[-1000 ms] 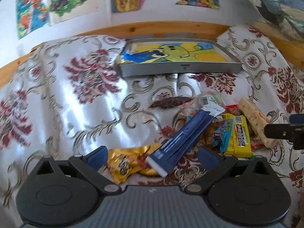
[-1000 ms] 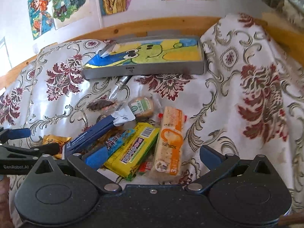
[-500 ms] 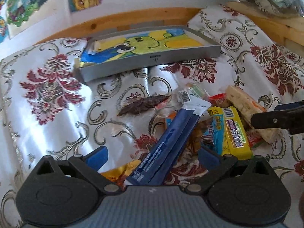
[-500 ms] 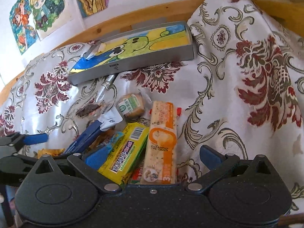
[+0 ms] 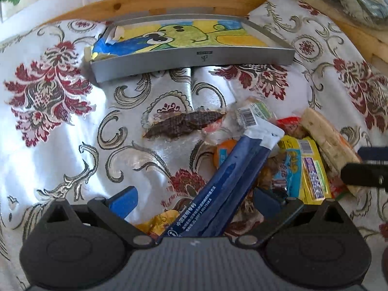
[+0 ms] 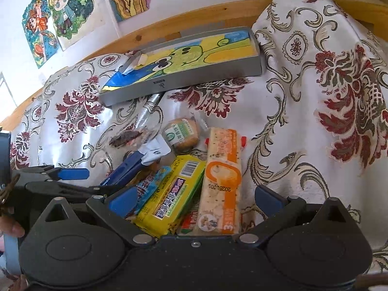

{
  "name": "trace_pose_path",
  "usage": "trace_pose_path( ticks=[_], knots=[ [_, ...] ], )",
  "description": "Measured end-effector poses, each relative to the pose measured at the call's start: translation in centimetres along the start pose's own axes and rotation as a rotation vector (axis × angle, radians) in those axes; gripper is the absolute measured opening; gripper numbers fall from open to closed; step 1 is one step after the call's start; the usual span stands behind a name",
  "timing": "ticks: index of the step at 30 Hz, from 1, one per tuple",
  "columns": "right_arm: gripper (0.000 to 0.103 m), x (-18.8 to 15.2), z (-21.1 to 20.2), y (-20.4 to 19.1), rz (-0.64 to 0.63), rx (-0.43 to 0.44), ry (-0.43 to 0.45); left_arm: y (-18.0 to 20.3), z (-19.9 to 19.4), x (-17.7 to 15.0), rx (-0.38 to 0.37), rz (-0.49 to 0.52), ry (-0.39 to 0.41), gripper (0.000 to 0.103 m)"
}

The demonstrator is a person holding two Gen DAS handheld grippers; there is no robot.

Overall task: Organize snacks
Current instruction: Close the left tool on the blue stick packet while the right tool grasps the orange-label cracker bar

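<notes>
- Floral cloth (image 5: 60, 131) covers the surface, with a wooden rail (image 5: 155, 2) and drawings on the wall (image 6: 63, 19) behind.
- Left gripper (image 5: 194, 198) has its jaws spread wide, with the blue pouch (image 5: 225, 184) lying between them on the cloth; nothing is pinched.
- Right gripper (image 6: 194, 200) is spread too, jaws either side of the yellow pack (image 6: 169, 198) and the orange cracker bar (image 6: 222, 181), holding neither.
- Snacks sit in a heap just ahead of both grippers: a round biscuit (image 6: 181, 133), a gold wrapper (image 5: 157, 223), and a dark dried piece in clear wrap (image 5: 184, 123) at the far-left edge.
- Beyond the heap lies a shallow grey tray (image 5: 194, 59), near the rail. It holds only a cartoon sheet (image 5: 184, 35) lining its floor, no snacks.
</notes>
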State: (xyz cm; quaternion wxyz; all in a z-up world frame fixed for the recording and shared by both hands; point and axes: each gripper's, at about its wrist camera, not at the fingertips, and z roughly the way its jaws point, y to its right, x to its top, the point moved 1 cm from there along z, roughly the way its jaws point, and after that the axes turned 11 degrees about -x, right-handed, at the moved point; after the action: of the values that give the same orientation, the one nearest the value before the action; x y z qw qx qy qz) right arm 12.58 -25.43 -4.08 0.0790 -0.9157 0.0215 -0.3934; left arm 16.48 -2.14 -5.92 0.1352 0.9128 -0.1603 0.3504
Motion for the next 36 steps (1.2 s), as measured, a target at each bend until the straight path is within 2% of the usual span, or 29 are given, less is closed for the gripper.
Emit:
trace_pose_path(
  ticks=[7,10,23,36],
  knots=[
    [0.102,0.0,0.2,0.0,0.003,0.011,-0.007,-0.1,0.3,0.5,-0.027,-0.021,-0.001,0.101],
    [0.102,0.0,0.1,0.0,0.002,0.015,0.000,-0.1,0.2,0.6,-0.053,-0.023,-0.001,0.095],
    [0.097,-0.3,0.0,-0.6,-0.040,0.018,0.009,0.5,0.4,1.2,-0.142,-0.022,-0.034,0.061],
    [0.095,-0.3,-0.2,-0.5,-0.040,-0.019,0.027,1.2,0.2,0.8,-0.118,-0.016,-0.085,0.043]
  ],
)
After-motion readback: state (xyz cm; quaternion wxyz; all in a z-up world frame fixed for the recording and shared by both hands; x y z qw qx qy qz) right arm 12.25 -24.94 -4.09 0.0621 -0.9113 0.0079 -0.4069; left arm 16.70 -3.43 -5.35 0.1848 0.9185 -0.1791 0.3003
